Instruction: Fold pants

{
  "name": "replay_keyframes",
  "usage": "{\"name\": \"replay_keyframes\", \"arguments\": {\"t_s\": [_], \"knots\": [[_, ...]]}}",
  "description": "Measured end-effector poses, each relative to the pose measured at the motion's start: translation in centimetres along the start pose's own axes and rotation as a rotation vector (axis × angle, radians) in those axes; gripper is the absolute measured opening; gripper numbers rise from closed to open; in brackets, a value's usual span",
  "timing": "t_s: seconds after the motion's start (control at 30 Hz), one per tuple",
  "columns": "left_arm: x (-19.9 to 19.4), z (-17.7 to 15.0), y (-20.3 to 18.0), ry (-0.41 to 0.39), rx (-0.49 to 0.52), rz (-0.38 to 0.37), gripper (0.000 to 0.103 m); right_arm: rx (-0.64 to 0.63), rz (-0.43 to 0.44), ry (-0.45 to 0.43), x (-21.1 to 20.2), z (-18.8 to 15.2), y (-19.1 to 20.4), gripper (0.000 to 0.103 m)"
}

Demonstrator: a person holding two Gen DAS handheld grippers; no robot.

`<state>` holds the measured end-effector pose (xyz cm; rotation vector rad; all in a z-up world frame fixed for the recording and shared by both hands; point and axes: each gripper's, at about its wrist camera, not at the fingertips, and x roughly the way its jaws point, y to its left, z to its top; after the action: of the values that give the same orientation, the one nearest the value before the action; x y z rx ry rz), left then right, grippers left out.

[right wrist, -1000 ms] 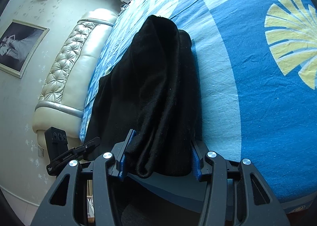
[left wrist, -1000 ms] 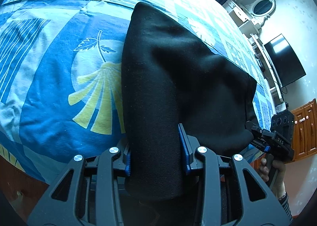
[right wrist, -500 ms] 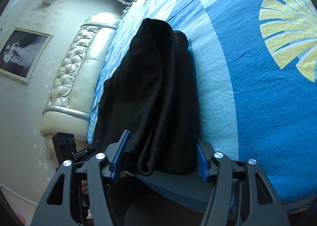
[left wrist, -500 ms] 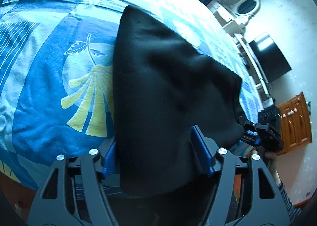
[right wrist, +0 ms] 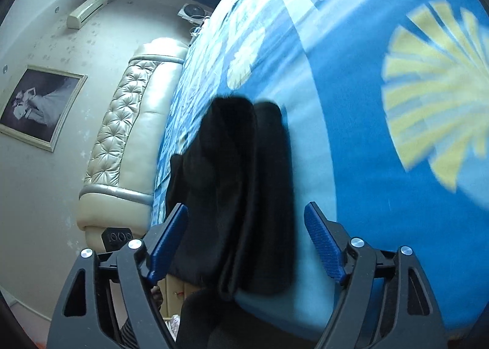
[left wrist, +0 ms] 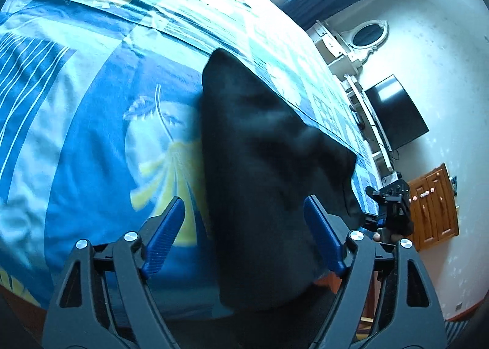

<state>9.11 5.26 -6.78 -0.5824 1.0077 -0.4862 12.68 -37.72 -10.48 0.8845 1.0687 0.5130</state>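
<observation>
The black pants [left wrist: 259, 150] lie folded in a long bundle on the blue patterned bedcover [left wrist: 91, 104], their near end hanging over the bed's edge. My left gripper [left wrist: 244, 200] straddles that end. Its jaws are opening, the cloth is between them, and the left pad [left wrist: 165, 233] stands well clear. In the right wrist view the pants [right wrist: 238, 150] show two stacked layers. My right gripper [right wrist: 247, 206] is also opening around the other end, with gaps on both sides. From the left wrist view the right gripper [left wrist: 388, 199] shows at the bundle's far corner.
A padded cream headboard [right wrist: 122, 150] stands at the bed's left end, with a framed picture [right wrist: 39, 104] and an air conditioner [right wrist: 87, 9] on the wall. A wall TV [left wrist: 394, 113], a white dresser [left wrist: 366, 34] and a wooden cabinet [left wrist: 434, 205] line the opposite side.
Both grippers were shut on the pants' ends. Their jaws have spread wide and let go, and both have drawn back a little. The pants rest on the bed.
</observation>
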Motion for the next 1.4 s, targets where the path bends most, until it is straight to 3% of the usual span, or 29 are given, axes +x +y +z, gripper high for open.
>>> {"name": "replay_keyframes", "arguments": {"t_s": [0.2, 0.43, 0.5, 0.53, 0.57, 0.7, 0.87, 1.27, 1.4], "knots": [[3.0, 3.8, 0.1, 0.023, 0.034, 0.052, 0.080, 0.032, 0.021, -0.010, 2.7, 3.1, 0.1, 0.079], [5.2, 6.5, 0.9, 0.048, 0.012, 0.033, 0.080, 0.013, 0.042, 0.038, 5.4, 4.4, 0.6, 0.079], [5.9, 6.8, 1.3, 0.068, -0.006, 0.017, 0.073, -0.044, 0.013, 0.063, 6.2, 4.2, 1.2, 0.074], [6.6, 6.8, 1.5, 0.091, -0.009, 0.030, 0.059, -0.063, -0.006, 0.069, 6.4, 4.1, 1.2, 0.068], [7.0, 6.8, 1.6, 0.109, -0.009, 0.030, 0.049, -0.069, -0.025, 0.079, 6.8, 3.9, 1.2, 0.055], [7.2, 6.5, 0.5, 0.086, 0.043, 0.064, 0.037, -0.053, -0.004, 0.069, 6.8, 3.9, 0.5, 0.043], [7.2, 6.1, -1.6, 0.055, 0.158, 0.167, 0.031, -0.059, 0.006, 0.053, 6.2, 3.7, 0.4, 0.040], [7.4, 8.0, -3.2, 0.010, 0.251, 0.287, 0.024, -0.084, 0.027, 0.006, 6.3, 5.1, 1.5, 0.035], [7.7, 9.4, -3.0, -0.004, 0.240, 0.304, 0.024, -0.090, 0.035, -0.008, 7.1, 6.8, 2.1, 0.034]]}}
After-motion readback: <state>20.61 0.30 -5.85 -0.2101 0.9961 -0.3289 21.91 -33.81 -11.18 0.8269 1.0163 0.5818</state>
